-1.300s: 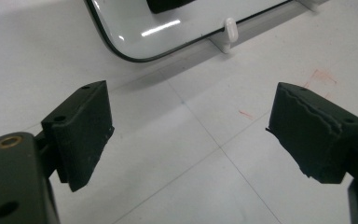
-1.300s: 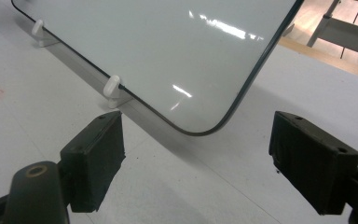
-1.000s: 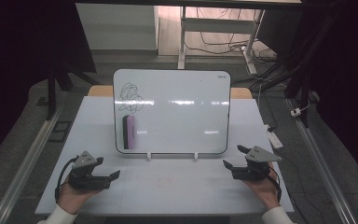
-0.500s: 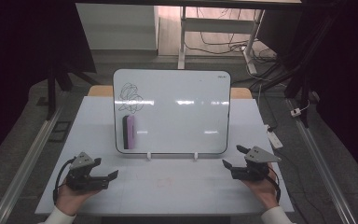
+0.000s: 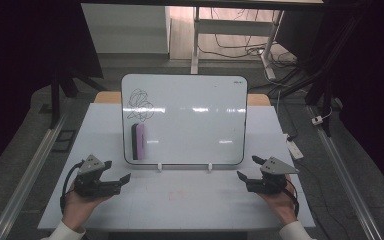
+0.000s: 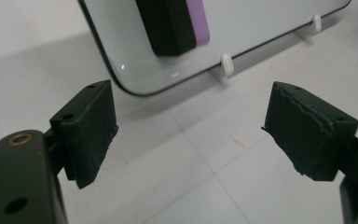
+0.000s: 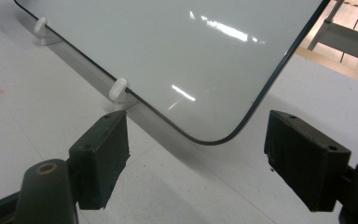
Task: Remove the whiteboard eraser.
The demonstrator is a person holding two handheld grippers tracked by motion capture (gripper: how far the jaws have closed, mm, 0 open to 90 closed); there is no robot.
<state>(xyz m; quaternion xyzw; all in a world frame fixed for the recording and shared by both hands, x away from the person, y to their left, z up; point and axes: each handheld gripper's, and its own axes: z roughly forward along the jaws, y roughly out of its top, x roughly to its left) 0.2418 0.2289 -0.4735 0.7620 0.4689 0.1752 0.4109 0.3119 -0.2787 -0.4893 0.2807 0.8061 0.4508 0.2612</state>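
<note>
Eraser (image 5: 138, 141): purple and black, stuck upright on the whiteboard (image 5: 190, 107) at its 8 o'clock corner, below the scribble (image 5: 140, 103).
Left gripper (image 5: 119, 174): on the table (image 5: 190, 200) at the board's 7 o'clock, jaws just closing a little but wide apart, nothing between them.
Left-side risk: a crooked approach could knock the eraser off or tip the board on its clips (image 5: 159, 167).
Right gripper (image 5: 246, 167): at 5 o'clock, jaws spread, empty.
Right-side risk: if it does not brace the board, a pull may slide it.
</note>
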